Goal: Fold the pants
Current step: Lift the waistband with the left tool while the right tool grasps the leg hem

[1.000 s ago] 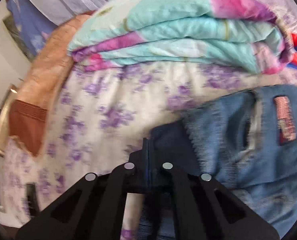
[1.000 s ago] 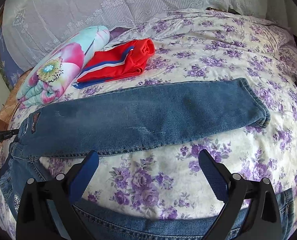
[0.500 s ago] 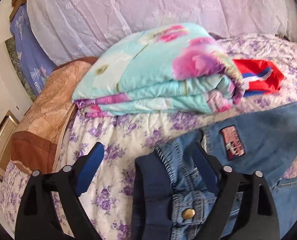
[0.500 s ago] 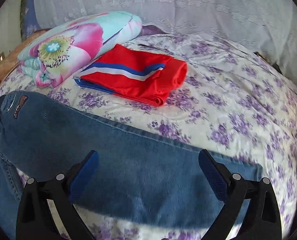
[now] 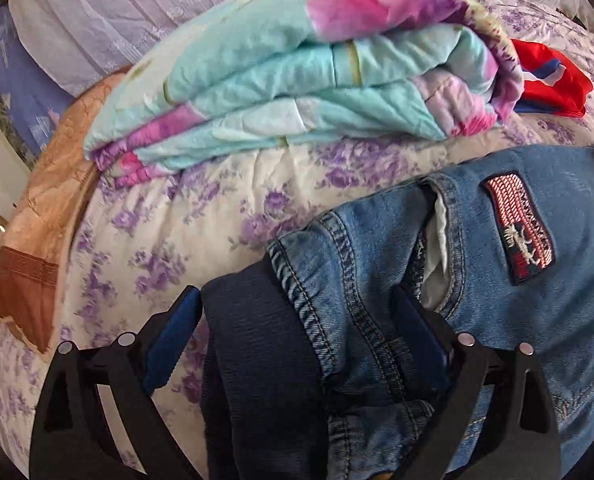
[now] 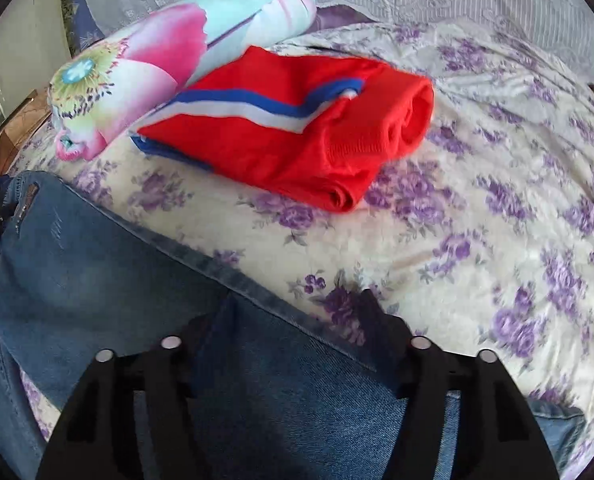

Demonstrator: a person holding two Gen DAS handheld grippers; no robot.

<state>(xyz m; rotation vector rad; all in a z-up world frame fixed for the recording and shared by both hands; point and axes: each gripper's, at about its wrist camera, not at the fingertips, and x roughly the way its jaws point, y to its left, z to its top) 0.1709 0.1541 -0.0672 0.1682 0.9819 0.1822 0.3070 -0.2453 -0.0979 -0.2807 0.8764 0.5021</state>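
The blue jeans [image 5: 509, 340] lie on the flowered bedspread [image 5: 201, 216]. In the left wrist view my left gripper [image 5: 293, 320] is open, its fingers on either side of the bunched waistband with the dark ribbed band [image 5: 257, 360]; a red-and-blue patch [image 5: 519, 228] shows on the denim. In the right wrist view my right gripper [image 6: 293, 320] is open low over the jeans leg [image 6: 97, 280], its fingers astride the leg's far edge.
A folded turquoise-and-pink quilt [image 5: 297, 64] lies just beyond the waistband. A folded red garment with blue and white stripes [image 6: 297, 128] lies beyond the leg. A brown wooden bed edge [image 5: 45, 200] is on the left. Lace curtain behind.
My left gripper opened from being shut on the waistband and now straddles it. My right gripper dropped forward and down onto the leg's far edge.
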